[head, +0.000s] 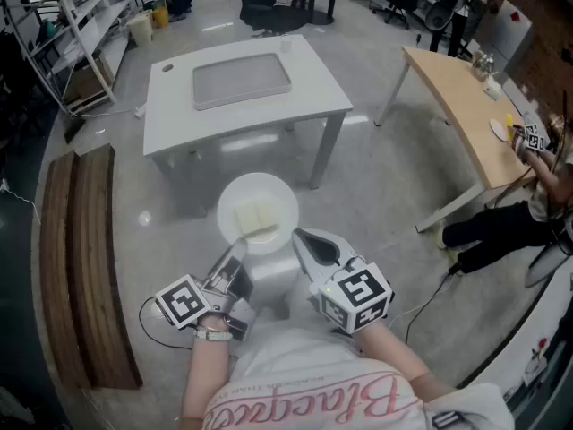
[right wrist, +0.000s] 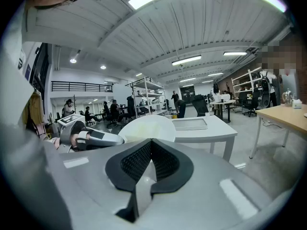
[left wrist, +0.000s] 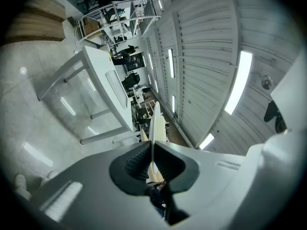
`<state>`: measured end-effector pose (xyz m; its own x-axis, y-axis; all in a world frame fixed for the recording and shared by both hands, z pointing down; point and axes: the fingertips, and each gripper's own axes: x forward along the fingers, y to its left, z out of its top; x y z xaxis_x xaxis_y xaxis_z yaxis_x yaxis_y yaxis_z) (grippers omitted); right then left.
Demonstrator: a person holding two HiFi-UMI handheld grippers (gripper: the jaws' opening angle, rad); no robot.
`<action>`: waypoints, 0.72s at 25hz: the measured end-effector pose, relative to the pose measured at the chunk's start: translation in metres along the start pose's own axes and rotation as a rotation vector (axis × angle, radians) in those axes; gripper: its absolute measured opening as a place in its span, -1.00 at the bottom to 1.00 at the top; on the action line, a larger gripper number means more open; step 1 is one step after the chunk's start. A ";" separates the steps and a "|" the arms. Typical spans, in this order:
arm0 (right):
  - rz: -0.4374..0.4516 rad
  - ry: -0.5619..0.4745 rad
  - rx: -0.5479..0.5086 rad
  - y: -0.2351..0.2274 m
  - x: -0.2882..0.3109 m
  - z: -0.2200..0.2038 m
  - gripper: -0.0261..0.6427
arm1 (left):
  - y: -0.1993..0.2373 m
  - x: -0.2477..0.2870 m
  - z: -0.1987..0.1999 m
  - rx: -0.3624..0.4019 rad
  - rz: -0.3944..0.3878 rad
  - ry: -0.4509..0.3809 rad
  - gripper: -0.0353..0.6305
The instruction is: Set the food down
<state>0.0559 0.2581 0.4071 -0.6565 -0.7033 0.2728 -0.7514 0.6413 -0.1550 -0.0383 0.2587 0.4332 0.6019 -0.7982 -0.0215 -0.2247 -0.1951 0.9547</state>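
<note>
Sitting on a round white plate [head: 260, 186]: the food [head: 246, 219], pale square slices, apparently two side by side. The plate is in the air over the grey floor, roughly level, just short of the white surface [head: 170, 106] and not touching it. Left tool [head: 235, 256] is clamped on the plate's near-left rim; its own view shows the rim edge-on between the ribbed pads [left wrist: 136, 159]. Right tool [head: 299, 238] is closed on the near-right rim, same pinch. A grey tray [head: 242, 81] lies on the surface. Brown wooden planks [head: 85, 267] lie on the floor to the left.
</note>
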 end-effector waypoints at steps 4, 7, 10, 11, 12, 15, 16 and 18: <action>0.000 -0.008 -0.004 0.001 0.000 0.000 -0.92 | -0.002 0.001 0.001 0.014 -0.002 0.009 -0.85; -0.003 -0.014 0.004 0.000 0.004 0.001 -0.92 | 0.000 0.005 0.004 -0.011 -0.011 0.006 -0.85; -0.017 -0.027 0.013 -0.003 0.008 0.004 -0.92 | 0.005 0.008 0.008 -0.021 -0.005 0.019 -0.85; -0.021 -0.030 0.018 -0.004 0.009 0.005 -0.92 | 0.006 0.010 0.010 -0.024 -0.004 0.022 -0.85; -0.023 -0.031 0.026 -0.006 0.010 0.006 -0.92 | 0.006 0.012 0.011 -0.026 -0.003 0.026 -0.85; -0.022 -0.031 0.054 -0.009 0.014 0.006 -0.92 | 0.006 0.018 0.013 -0.028 0.001 0.035 -0.85; -0.020 -0.029 0.059 -0.010 0.016 0.005 -0.92 | 0.007 0.020 0.014 -0.030 0.003 0.037 -0.85; -0.015 -0.021 0.065 -0.012 0.022 0.005 -0.92 | 0.009 0.024 0.018 -0.033 0.005 0.038 -0.85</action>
<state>0.0504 0.2339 0.4104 -0.6457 -0.7196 0.2553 -0.7636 0.6097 -0.2126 -0.0398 0.2273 0.4360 0.6293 -0.7771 -0.0061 -0.2028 -0.1717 0.9641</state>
